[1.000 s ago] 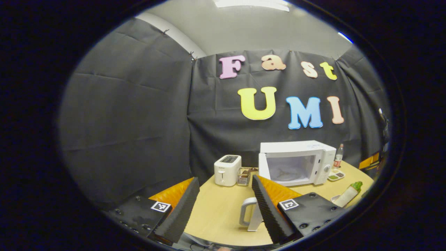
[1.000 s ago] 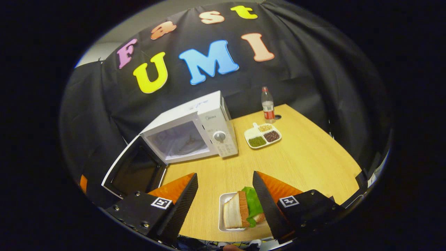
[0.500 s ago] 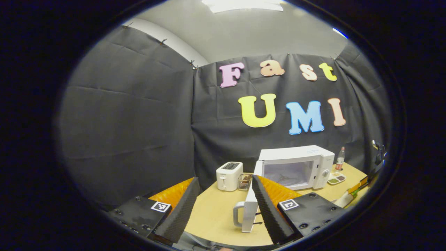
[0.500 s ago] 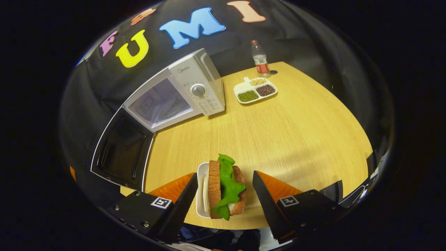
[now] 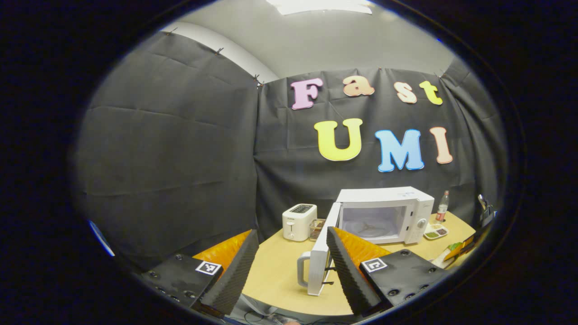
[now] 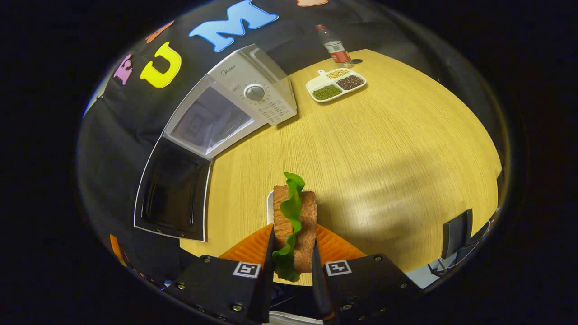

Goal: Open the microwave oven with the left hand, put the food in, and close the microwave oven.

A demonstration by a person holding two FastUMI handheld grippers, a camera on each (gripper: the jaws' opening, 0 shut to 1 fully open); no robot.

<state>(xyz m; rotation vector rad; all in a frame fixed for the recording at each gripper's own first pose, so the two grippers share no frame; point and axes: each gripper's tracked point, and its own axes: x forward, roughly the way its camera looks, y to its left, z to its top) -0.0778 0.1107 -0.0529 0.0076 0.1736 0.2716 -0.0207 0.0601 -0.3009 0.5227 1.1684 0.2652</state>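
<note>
The white microwave (image 5: 384, 212) stands at the back of the round wooden table (image 5: 280, 275), its door (image 5: 318, 262) swung wide open with the handle toward me. My left gripper (image 5: 292, 232) hangs open in front of the door, gripping nothing. In the right gripper view the microwave (image 6: 235, 113) sits at upper left and its open door (image 6: 174, 189) lies toward me. A sandwich (image 6: 293, 221) of toasted bread and green lettuce stands on edge over a small white plate (image 6: 270, 207). My right gripper (image 6: 292, 239) is shut on the sandwich, one finger pressing each bread side.
A white toaster (image 5: 299, 221) and a small basket (image 5: 316, 229) stand left of the microwave. A divided tray of beans (image 6: 335, 84) and a plastic bottle (image 6: 334, 43) sit at the table's far side. A dark chair (image 6: 458, 234) stands past the right edge.
My right gripper came down over the sandwich and closed on it. The microwave door swung wider open while my left gripper stayed open.
</note>
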